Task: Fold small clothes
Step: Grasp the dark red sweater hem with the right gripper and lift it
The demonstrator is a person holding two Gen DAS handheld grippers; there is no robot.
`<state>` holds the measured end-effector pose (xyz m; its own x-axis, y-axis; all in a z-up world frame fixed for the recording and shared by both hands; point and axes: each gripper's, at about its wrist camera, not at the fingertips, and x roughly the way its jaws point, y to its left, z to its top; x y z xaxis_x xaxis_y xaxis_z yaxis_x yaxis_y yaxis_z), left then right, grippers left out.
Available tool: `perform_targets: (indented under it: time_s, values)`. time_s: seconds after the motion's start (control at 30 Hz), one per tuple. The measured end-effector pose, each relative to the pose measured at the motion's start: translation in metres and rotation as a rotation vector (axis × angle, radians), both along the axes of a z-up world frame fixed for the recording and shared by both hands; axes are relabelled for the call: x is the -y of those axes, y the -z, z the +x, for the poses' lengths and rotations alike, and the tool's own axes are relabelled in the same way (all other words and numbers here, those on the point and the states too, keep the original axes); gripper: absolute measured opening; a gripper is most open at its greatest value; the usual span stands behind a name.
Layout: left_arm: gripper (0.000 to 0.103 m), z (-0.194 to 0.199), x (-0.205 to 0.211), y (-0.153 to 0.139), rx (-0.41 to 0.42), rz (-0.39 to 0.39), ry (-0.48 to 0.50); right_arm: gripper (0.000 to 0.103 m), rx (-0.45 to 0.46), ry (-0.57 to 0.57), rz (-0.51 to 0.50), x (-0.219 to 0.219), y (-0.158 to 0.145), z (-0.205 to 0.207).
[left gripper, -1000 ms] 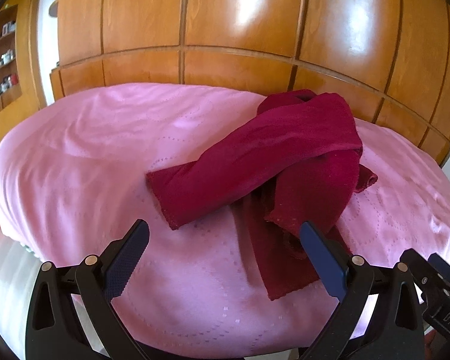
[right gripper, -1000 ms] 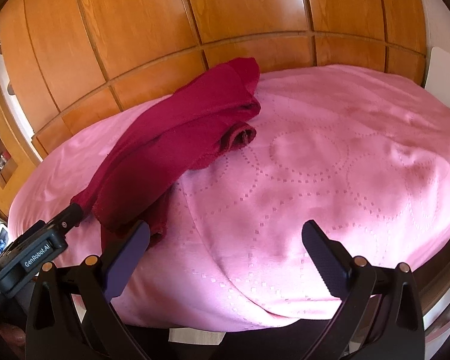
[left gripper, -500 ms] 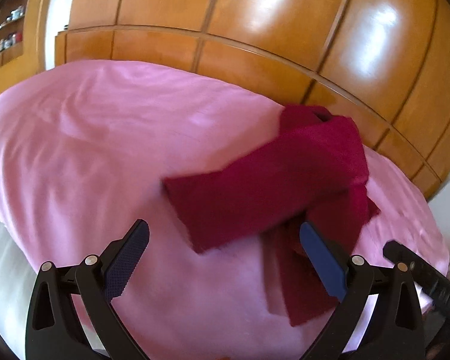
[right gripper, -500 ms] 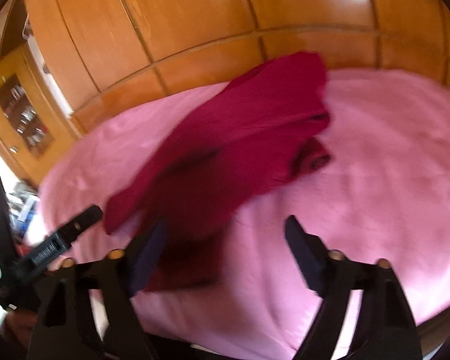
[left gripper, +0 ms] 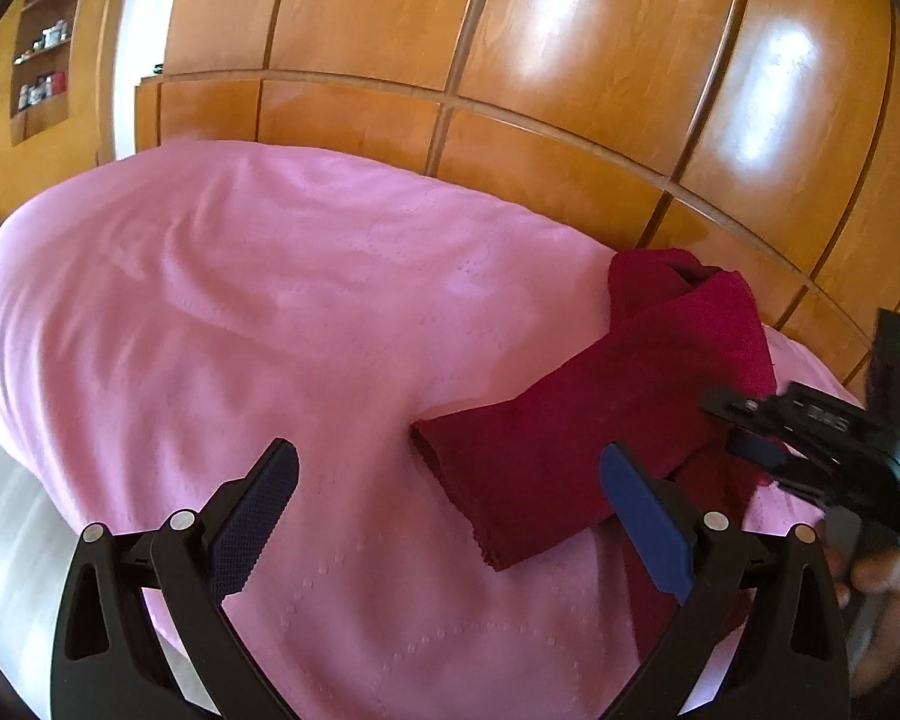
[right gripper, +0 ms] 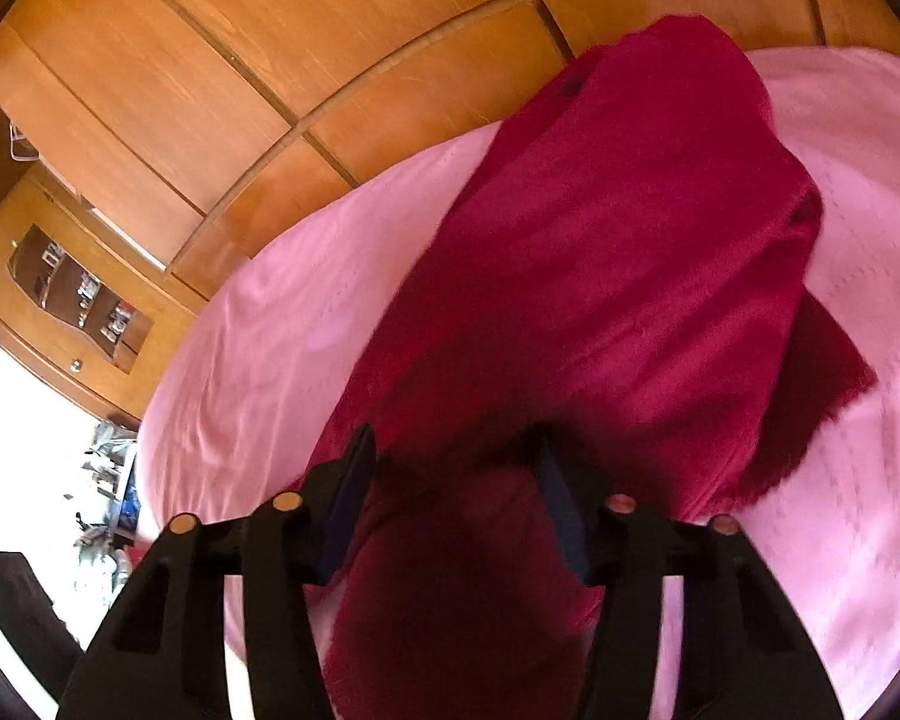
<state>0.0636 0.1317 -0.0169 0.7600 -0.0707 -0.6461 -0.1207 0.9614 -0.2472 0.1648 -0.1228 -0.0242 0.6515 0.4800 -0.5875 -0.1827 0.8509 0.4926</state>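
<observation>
Right wrist view puts us right on top of the action: the right hand-held gripper [right gripper: 450, 480] has its two fingers partly apart, straddling a dark bunch of the red garment [right gripper: 600, 276], cloth sitting between the pads. Whether they are actually pinching it I cannot tell; the near fabric is in shadow and blurred. Beyond the fingers, the garment runs straight away from this hand-held gripper, its long axis heading toward the far edge of the bed [right gripper: 282, 324], where it ends close to the wooden panelling [right gripper: 222, 60].

Over in the left wrist view, the left hand-held gripper [left gripper: 444, 498] hangs with fingers wide apart and nothing between them, above bare pink bedcover near the bed's near edge. The garment's cut end lies just ahead and to the right of it, in front of the right finger, with the strip climbing away rightward toward the far right corner. The right hand-held gripper shows at the right border there, down on the cloth.

So the right hand looks much the nearer, already at the fabric; my read is the left needs to swing right to reach that free end.
</observation>
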Motion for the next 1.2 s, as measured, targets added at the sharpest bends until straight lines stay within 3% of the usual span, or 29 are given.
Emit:
perform_targets:
  time_s: [0.07, 0.2, 0.23, 0.27, 0.3, 0.43, 0.53, 0.6, 0.63, 0.67, 0.8, 0.97, 1.07, 1.2]
  values:
    - [0.100, -0.001, 0.001, 0.000, 0.000, -0.005, 0.012, 0.029, 0.013, -0.007, -0.017, 0.000, -0.001, 0.003]
    - [0.100, -0.005, 0.004, 0.004, -0.009, 0.021, 0.018, 0.029, 0.030, -0.011, 0.010, 0.011, -0.007, 0.003]
    - [0.100, -0.005, 0.005, 0.006, -0.016, 0.025, 0.017, 0.047, 0.014, -0.018, 0.042, 0.016, -0.006, 0.005]
    - [0.100, -0.004, 0.005, 0.007, -0.020, 0.026, 0.016, 0.075, 0.000, -0.014, 0.069, 0.021, -0.006, 0.004]
    - [0.100, -0.004, 0.005, 0.007, -0.023, 0.024, 0.016, 0.077, -0.010, 0.015, 0.102, 0.026, -0.005, 0.004]
    - [0.100, -0.008, 0.003, 0.005, -0.012, 0.025, 0.008, 0.070, 0.041, 0.085, 0.098, 0.032, -0.017, 0.001]
    - [0.100, -0.007, 0.005, 0.006, -0.020, 0.036, 0.004, 0.055, 0.035, 0.066, 0.082, 0.024, -0.016, 0.012]
    - [0.100, -0.008, 0.004, 0.005, -0.020, 0.040, -0.001, 0.042, 0.033, 0.050, 0.059, 0.018, -0.013, 0.020]
    - [0.100, -0.009, 0.004, 0.005, -0.019, 0.042, -0.004, 0.021, 0.026, 0.052, 0.054, 0.018, -0.011, 0.024]
    - [0.100, -0.009, 0.004, 0.005, -0.020, 0.044, -0.004, 0.009, 0.026, 0.054, 0.051, 0.019, -0.011, 0.026]
    - [0.100, -0.008, 0.003, 0.003, -0.021, 0.053, -0.002, 0.008, 0.071, 0.047, 0.089, 0.041, -0.026, 0.015]
    - [0.100, -0.002, 0.000, -0.005, 0.000, 0.052, 0.017, 0.008, 0.187, 0.093, 0.092, 0.108, -0.063, -0.015]
    - [0.100, 0.003, 0.005, -0.010, 0.010, 0.046, 0.069, 0.008, 0.232, 0.208, 0.038, 0.165, -0.080, -0.031]
    - [0.097, 0.010, 0.022, -0.011, 0.002, 0.010, 0.199, 0.008, 0.229, 0.431, -0.118, 0.245, -0.089, -0.032]
